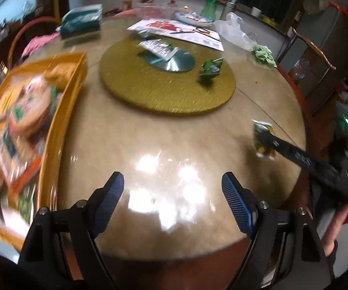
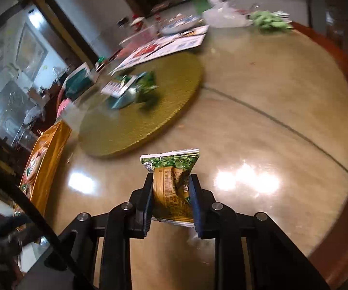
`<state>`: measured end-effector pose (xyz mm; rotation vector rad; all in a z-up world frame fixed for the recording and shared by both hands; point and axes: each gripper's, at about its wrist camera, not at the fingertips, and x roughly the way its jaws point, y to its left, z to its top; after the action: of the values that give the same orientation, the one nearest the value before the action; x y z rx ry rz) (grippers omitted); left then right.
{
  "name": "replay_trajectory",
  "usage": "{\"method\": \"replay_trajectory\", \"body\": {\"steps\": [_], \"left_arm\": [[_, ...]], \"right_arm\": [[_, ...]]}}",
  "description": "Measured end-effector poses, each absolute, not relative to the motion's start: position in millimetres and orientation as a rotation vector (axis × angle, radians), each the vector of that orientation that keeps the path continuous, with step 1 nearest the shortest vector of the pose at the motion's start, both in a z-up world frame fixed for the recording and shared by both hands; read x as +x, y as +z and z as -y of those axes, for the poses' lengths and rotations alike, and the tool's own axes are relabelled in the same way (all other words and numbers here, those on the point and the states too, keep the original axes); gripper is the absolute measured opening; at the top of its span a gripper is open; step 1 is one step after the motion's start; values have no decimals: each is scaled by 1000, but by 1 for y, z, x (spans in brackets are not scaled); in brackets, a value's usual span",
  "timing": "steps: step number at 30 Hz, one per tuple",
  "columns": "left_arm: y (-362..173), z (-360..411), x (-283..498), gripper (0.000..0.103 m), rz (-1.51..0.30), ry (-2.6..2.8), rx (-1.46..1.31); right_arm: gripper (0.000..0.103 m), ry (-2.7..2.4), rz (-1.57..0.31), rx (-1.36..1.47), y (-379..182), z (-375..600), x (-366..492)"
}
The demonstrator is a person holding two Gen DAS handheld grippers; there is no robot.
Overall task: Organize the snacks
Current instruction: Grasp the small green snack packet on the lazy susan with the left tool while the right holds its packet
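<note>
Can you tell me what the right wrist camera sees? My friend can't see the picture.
The right gripper squeezes a green and gold snack packet above a shiny round table. A gold turntable and an orange tray lie beyond.

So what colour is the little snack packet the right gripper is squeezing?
The crinkly foil snack packet is green on top and golden-brown below, clearest in the right wrist view.

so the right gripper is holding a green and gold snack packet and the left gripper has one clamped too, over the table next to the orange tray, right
Not quite. The left gripper holds nothing: in the left wrist view its jaws stand wide open over the bare table, beside the orange tray. The rest is right: the right wrist view shows the right gripper shut on the green and gold snack packet.
</note>
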<state>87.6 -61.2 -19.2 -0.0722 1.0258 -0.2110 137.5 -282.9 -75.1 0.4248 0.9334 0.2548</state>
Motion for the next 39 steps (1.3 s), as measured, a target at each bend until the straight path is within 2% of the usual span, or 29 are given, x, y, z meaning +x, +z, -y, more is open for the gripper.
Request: {"method": "replay_trajectory", "body": {"steps": [3, 8, 14, 18, 21, 22, 23, 24, 28, 32, 39], "left_arm": [[-20, 82, 120, 83, -1035, -249, -33], [-25, 117, 191, 83, -1058, -278, 20], [-16, 127, 268, 83, -1043, -249, -109], [-22, 148, 302, 81, -1059, -236, -44], [-44, 161, 312, 62, -1126, -237, 21], [-49, 161, 314, 50, -1140, -235, 29], [-52, 161, 314, 36, -1147, -235, 29], [-56, 159, 311, 34, -1153, -211, 37], [-49, 150, 279, 33, -1106, -189, 62], [-53, 128, 221, 33, -1142, -199, 60], [-54, 90, 102, 33, -1085, -132, 101]], "right_arm": [[20, 174, -898, 428, -75, 303, 138], [20, 126, -860, 461, -80, 319, 141], [19, 139, -844, 413, -78, 313, 137], [19, 148, -842, 429, -80, 316, 137], [20, 159, -844, 450, -81, 319, 138], [20, 160, -844, 454, -81, 319, 139], [20, 161, -844, 454, -81, 319, 139], [20, 160, -844, 452, -81, 319, 139], [20, 168, -846, 447, -81, 317, 139], [20, 190, -851, 427, -80, 313, 139], [19, 239, -858, 386, -79, 304, 139]]}}
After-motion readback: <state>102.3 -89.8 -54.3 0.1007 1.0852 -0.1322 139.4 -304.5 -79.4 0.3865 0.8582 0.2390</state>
